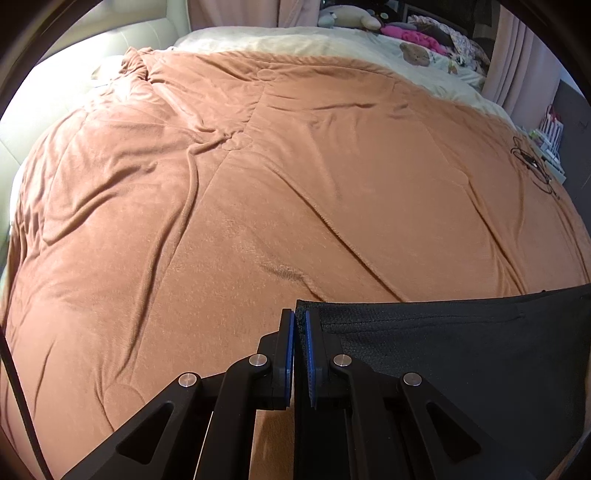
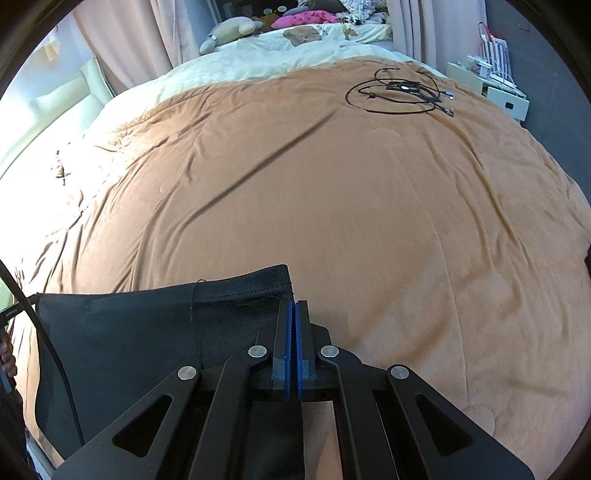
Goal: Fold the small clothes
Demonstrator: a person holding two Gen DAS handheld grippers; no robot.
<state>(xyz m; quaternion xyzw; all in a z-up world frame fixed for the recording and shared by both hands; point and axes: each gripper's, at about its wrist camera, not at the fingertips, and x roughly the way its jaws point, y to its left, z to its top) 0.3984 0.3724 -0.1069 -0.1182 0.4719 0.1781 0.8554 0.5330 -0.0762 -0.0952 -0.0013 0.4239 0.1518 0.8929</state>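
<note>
A black garment (image 1: pixel 461 343) is stretched between my two grippers above the brown blanket (image 1: pixel 258 184). My left gripper (image 1: pixel 300 317) is shut on the garment's left top corner, and the cloth runs off to the right. In the right wrist view my right gripper (image 2: pixel 294 308) is shut on the garment's right top corner, and the black garment (image 2: pixel 147 332) spreads to the left with its mesh waistband along the top edge. The lower part of the garment hangs out of sight below the grippers.
The brown blanket (image 2: pixel 332 203) covers a wide bed. A coil of black cables (image 2: pixel 402 92) lies on it at the far right. Stuffed toys (image 2: pixel 232 31) and pink clothes (image 2: pixel 306 18) sit at the far end. A white bedside unit (image 2: pixel 491 88) stands at right.
</note>
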